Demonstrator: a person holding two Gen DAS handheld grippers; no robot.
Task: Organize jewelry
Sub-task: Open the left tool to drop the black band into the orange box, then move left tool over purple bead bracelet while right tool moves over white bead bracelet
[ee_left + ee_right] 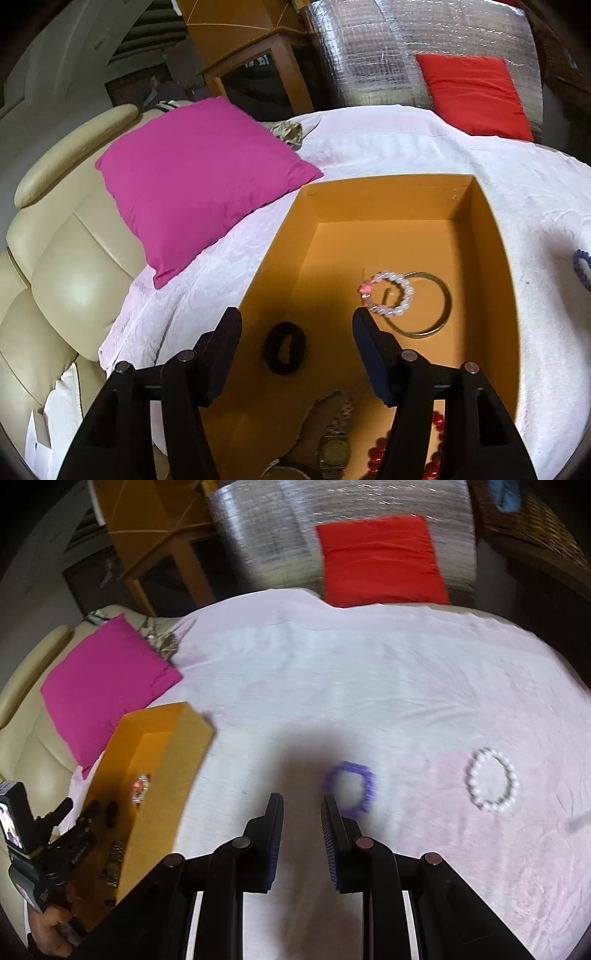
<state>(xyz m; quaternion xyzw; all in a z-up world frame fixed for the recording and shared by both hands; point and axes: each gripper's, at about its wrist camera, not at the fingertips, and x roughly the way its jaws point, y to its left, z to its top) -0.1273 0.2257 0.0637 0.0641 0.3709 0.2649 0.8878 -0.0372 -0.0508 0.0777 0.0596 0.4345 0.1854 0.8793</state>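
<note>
- Your left gripper (297,325) hangs over the orange box (491,236), fingers spread wide, nothing between them.
- Black hair tie (284,347) lies on the box floor btwn the left fingers.
- Pearl bracelet w/ pink beads (391,293) sits just past the right-hand finger tip, overlapping a metal bangle (430,306).
- Watch (334,443) and red bead strand (436,421) lie in the box below the fingers.
- Your right gripper (302,805) is over the white cloth (332,672), fingers apart w/ a narrow gap, empty.
- Purple bracelet (352,788) lies just right of the right-hand finger tip; white pearl bracelet (491,779) farther right, well apart.
</note>
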